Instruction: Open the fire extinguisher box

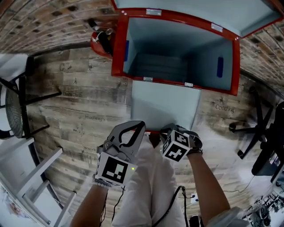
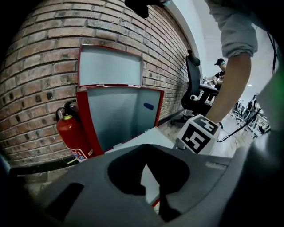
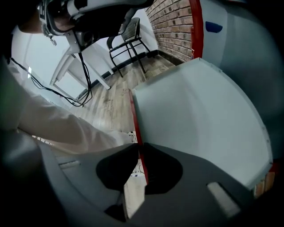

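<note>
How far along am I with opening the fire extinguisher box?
Done: the top lid is raised against the brick wall and the box stands open inside. In hand: the right gripper is clamped on the red edge of the front door, swung down toward you; the left gripper is shut beside it, empty. Left: probably lowering the door fully and letting go.

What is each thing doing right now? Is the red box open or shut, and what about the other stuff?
Red box: open, nothing inside.
Top lid: flipped up against the brick wall.
Front door: swung down and out towards the floor.
Fire extinguisher: standing upright beside the box.
Right gripper: shut on the door's red edge.
Left gripper: shut, holding nothing.
</note>
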Demonstrator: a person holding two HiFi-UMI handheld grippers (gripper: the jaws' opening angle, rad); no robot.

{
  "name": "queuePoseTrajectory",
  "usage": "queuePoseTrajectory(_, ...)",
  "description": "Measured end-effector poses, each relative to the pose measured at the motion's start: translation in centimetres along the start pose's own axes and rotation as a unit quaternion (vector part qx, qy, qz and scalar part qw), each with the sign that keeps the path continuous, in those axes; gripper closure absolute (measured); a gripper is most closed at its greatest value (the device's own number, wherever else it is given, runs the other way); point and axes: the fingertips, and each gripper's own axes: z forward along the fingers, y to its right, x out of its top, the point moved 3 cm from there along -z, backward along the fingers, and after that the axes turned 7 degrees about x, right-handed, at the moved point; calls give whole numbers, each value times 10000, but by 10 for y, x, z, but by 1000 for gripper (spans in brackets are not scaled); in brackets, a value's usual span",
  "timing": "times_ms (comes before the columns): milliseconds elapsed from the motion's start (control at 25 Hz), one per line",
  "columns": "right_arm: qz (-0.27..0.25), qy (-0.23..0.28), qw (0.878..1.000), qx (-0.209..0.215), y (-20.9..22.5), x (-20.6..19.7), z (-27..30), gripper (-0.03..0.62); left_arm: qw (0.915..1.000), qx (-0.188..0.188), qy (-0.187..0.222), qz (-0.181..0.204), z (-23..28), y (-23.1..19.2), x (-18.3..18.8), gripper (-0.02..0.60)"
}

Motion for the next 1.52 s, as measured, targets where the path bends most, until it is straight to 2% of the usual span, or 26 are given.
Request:
queuePoseTrajectory(240, -129, -56, 9996, -251, 20, -7, 31, 548, 9996, -123, 51, 241, 22, -9, -9, 581)
queuePoseTrajectory(400, 59, 38, 9990, -433, 34, -12, 48, 548, 9993, -242, -81, 280, 38, -9, -20, 581)
queuePoseTrajectory(640, -48, -58, 9986, -533, 55, -14, 65, 551, 9988, -331, -61, 367, 66, -16, -13, 581)
queuePoseTrajectory(960, 164, 53, 9968, -781, 92, -17, 87, 548, 9980, -336, 24, 526, 98, -26, -4, 581)
queuePoseTrajectory(1080, 376, 159, 9966, -718, 105, -18, 88, 473, 9984, -282, 36, 496, 104, -29, -7, 581)
queuePoseTrajectory(1160, 456, 233, 9959, -751, 111, -18, 84, 468, 9986, -250, 23, 467, 106, -30, -9, 581)
queuePoseTrajectory(1280, 600, 406, 9925, -984, 116, -19, 68, 516, 9989, -235, -27, 405, 104, -27, -9, 581)
queuePoseTrajectory(1360, 733, 580, 9881, -1218, 119, -19, 50, 587, 9988, -242, -15, 429, 101, -24, -2, 581)
queuePoseTrajectory(1520, 977, 926, 9812, -1382, 110, -16, 3, 588, 9990, -229, 59, 378, 90, -16, 20, 581)
